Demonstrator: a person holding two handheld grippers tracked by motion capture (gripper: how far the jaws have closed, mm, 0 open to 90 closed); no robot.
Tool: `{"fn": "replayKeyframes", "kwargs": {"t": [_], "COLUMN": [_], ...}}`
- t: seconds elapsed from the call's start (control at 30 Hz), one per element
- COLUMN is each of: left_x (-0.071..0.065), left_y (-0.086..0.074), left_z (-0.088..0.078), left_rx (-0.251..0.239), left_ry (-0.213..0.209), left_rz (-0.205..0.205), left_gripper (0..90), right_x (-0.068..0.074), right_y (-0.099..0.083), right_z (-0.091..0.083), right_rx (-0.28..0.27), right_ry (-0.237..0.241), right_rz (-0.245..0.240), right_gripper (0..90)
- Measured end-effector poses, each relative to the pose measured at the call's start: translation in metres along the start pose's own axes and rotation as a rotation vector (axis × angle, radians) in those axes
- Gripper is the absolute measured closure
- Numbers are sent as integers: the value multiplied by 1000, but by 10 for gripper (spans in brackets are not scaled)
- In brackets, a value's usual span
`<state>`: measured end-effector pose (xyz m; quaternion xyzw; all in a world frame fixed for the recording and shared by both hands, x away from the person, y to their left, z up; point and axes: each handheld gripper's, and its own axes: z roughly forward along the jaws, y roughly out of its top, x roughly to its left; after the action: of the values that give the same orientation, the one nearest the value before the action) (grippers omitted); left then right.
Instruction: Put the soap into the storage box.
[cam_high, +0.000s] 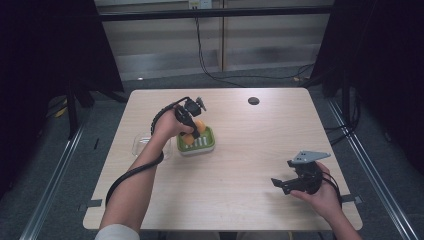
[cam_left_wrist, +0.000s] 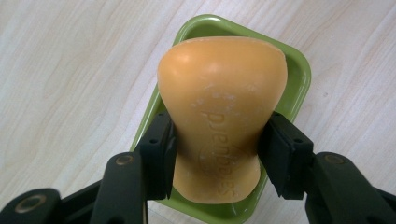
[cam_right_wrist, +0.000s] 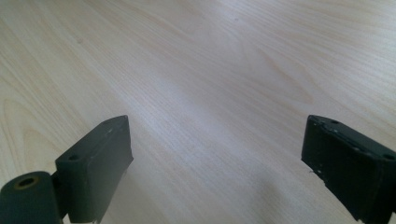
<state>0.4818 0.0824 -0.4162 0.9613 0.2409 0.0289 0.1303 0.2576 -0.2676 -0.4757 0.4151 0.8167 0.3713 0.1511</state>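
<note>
The right gripper (cam_high: 283, 184) is nearest, resting low near the table (cam_high: 240, 200) edge, well to the right of the dish (cam_high: 207, 144) and nearer to the person. Its jaws stand wide apart w/ nothing between them; in the right gripper view there is bare wood under them. I judge it is idle for now.

Farther away, the left gripper (cam_left_wrist: 217, 149) holds the soap (cam_left_wrist: 222, 116). Jaws are closed on the narrow waist of the bar, one pad at each side. The soap is orange, w/ letters pressed in its face. It hangs directly above the green dish, approx. over the middle; I cannot tell if its bottom touches the dish already.

Just left of the dish lies a clear lid (cam_high: 142, 145), partly behind the forearm.

Step in hand, as I judge: placing the soap into the dish. Next move calls for lowering straight down until the bar sits flat inside the rim, then opening the jaws slowly, b/c soap is slippery and may tip.
</note>
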Motion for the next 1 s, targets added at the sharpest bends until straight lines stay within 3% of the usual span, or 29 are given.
{"fn": "replayKeyframes", "kwargs": {"t": [0.1,0.3,0.63,0.83,1.0], "left_x": [1,1,4,4,3], "left_y": [1,0,-2,-2,-1], "left_z": [0,3,6,8,11], "left_rx": [18,7,19,16,15], "left_ry": [-14,-5,-2,-14,6], "left_rz": [12,1,25,8,21], "left_gripper": [494,494,493,493,493], "right_x": [0,0,0,1,1], "right_y": [0,0,0,1,0], "right_z": [0,0,1,2,2], "right_rx": [0,0,6,4,7], "right_ry": [-1,-2,-1,7,5], "right_rz": [-4,-3,-2,-6,-4], "right_gripper": [81,81,81,81,81]}}
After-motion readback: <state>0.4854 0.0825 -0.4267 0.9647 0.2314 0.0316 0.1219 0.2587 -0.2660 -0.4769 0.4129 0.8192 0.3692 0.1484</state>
